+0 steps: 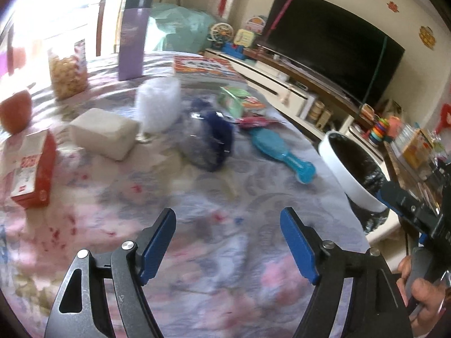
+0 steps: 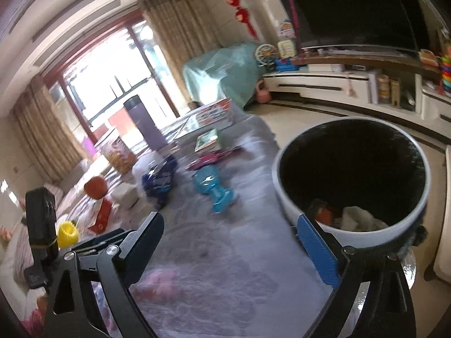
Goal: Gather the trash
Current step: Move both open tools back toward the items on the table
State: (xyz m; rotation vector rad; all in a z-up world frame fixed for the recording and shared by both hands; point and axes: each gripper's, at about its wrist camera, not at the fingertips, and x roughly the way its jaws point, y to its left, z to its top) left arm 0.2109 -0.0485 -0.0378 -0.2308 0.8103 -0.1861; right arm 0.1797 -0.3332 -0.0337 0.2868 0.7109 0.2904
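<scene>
One white waste bin [image 2: 284, 194] with a black liner; inside it, apparently two scraps, one orange [image 2: 324, 212], one white [image 2: 358, 217]. On the desk [image 1: 197, 225]: one purple flask [image 1: 132, 36], one snack jar [image 1: 66, 73], one blue hairbrush [image 1: 279, 149], two red-and-white cartons [image 1: 33, 174], one beige block [image 1: 104, 132]. Two tools [image 1: 228, 242] [image 2: 231, 248].

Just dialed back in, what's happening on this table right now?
A person is clearing trash from a table under a floral cloth. Both the left gripper and the right gripper are open and empty. The white round bin with a black liner stands at the table's edge and already holds some crumpled scraps. A crumpled dark blue wrapper, a pink wrapper and a teal plastic brush lie on the cloth.
</scene>
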